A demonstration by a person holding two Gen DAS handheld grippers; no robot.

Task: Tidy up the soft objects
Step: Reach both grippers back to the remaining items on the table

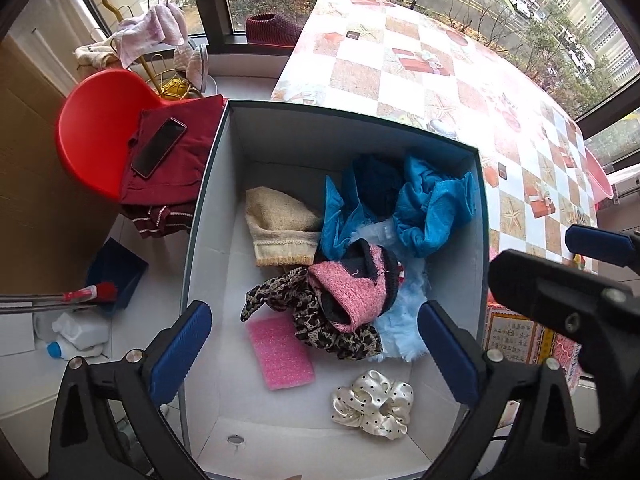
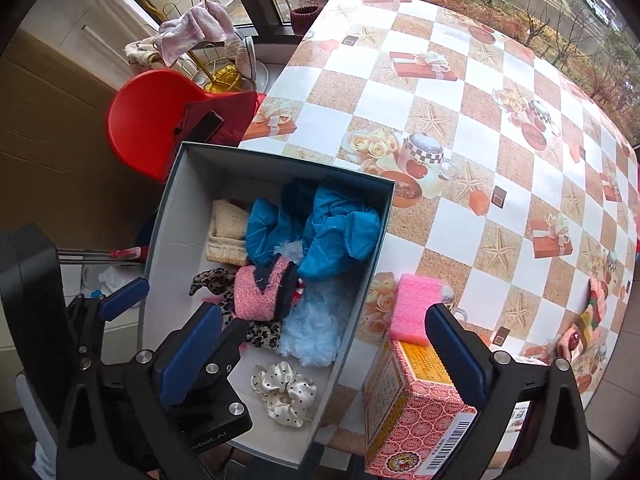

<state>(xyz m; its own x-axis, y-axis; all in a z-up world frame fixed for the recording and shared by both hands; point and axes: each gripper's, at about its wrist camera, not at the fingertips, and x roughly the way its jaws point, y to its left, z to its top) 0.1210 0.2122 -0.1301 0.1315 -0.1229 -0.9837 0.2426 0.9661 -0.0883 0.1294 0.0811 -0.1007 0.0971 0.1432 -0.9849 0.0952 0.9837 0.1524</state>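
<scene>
The tabletop [image 2: 472,128], under a checkered cloth printed with starfish and gift boxes, carries an open white-walled box [image 1: 216,216] at its near left corner. The box's long axis runs from the near edge toward the far window side, and its left wall overhangs or lines up with the tabletop's left edge (which of the two is hard to tell through the fisheye).

Inside, a crumpled blue cloth [image 1: 428,208] fills the far right corner. A pale blue fluffy piece [image 1: 400,328] lies along the right wall, partly buried. A beige knit hat [image 1: 280,232] sits left of the blue cloth, its cuffed band toward the near side. A pink knit piece [image 1: 352,292] with dark trim rests mid-box on top of a leopard-print scarf [image 1: 320,320], which stretches from the left toward the near right. A pink foam pad [image 1: 280,356] lies flat on the box floor, long axis near to far. A cream polka-dot scrunchie [image 1: 372,404] sits nearest, by the right wall.

A second pink foam pad [image 2: 412,308] rests outside the box on a red patterned carton [image 2: 416,408], whose lower part is cut off by the frame.

The left gripper [image 1: 316,348] hangs over the box with jaws spread wide, holding nothing. The right gripper [image 2: 324,360] is equally wide and empty, straddling the box's right wall.
</scene>
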